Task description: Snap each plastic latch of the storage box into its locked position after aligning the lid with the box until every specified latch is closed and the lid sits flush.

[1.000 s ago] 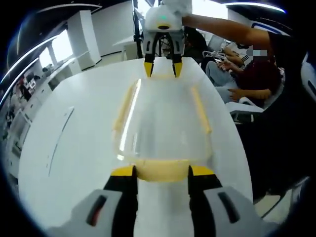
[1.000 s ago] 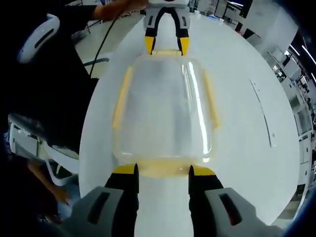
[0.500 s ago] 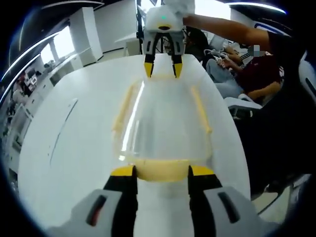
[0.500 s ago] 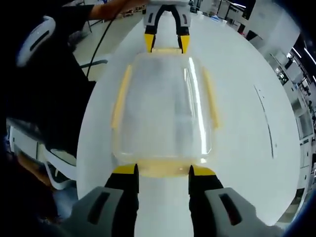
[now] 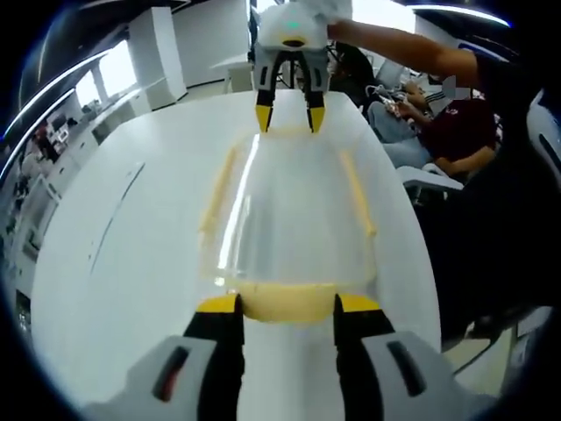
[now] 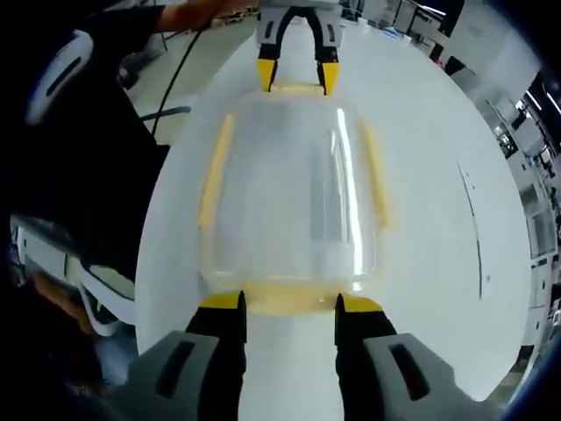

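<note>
Left gripper view: I see my left gripper [image 5: 287, 304] at the bottom, its two yellow tips spread wide, one on each side of the near yellow latch [image 5: 287, 300].
Storage box: the storage box [image 5: 289, 206] is see-through with a clear lid [image 5: 294, 193] on top. It sits in the middle of the white surface [image 5: 131, 263].
Side latches: one long yellow latch runs down each long side of the box, the first side latch [image 5: 219, 189] and the second side latch [image 5: 358, 195].
Far end: my right gripper [image 5: 289, 118] comes down at the far end of the box, tips apart, one on each side of the far latch [image 5: 289, 133].
Right gripper view: I see the same box [image 6: 291, 189] from the other end. My right gripper [image 6: 289, 303] has its tips open wide around the yellow latch [image 6: 289, 300] closest to it.
Touching: the tips are right next to the latch, but I cannot tell if they press on it.
Other end: my left gripper [image 6: 296, 77] is spread at the far latch [image 6: 296, 89].
Around: a person's arm [image 5: 394, 54] reaches to the right gripper, and a seated person [image 5: 438, 127] is beside the surface.
</note>
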A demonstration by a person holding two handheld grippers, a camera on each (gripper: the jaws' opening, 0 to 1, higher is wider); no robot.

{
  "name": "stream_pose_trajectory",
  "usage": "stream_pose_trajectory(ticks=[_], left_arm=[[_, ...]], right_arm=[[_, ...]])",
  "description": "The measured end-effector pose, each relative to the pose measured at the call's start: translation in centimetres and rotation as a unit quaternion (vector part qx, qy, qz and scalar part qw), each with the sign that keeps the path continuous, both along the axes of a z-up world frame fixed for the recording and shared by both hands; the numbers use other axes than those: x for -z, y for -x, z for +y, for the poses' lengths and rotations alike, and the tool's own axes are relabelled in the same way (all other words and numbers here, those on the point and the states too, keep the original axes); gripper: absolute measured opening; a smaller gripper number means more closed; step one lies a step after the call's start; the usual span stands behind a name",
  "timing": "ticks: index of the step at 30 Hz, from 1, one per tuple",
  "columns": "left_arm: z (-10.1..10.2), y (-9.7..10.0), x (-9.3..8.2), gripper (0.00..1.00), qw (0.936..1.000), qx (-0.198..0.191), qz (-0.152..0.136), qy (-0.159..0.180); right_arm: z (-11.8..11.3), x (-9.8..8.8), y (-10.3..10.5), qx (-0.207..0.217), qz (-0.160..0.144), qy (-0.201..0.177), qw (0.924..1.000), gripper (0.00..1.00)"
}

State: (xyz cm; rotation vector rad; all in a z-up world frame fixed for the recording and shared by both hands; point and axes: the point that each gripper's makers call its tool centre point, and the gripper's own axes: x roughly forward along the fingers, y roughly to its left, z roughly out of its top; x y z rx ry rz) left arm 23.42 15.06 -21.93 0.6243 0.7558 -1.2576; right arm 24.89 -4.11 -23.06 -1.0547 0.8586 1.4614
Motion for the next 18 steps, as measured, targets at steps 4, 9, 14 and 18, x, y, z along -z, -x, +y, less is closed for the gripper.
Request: stream_pose_trajectory(ticks=[4,9,14,18], left_arm=[[0.7,0.1,0.0,0.38,1.0000,-0.002,0.001,-0.002],[1.6,0.5,0.0,0.38,1.0000,-0.002,-0.003,-0.005],[2.4,0.5,0.1,0.38,1.0000,-0.007,0.000,-0.001],[2.5,0.5,0.2,0.38,0.9999,-0.010,0.002,0.006]], right_arm=[[0.6,0.1,0.0,-0.002,0.001,0.007,1.0000,0.37],[1.5,0.2,0.3,-0.009,0.000,0.012,0.9999,0.37],[2.2,0.0,-0.2,-0.013,0.000,0.015,0.9998,0.37],[2.3,-0.2,-0.3,-0.015,-0.004,0.023,0.9996,0.37]])
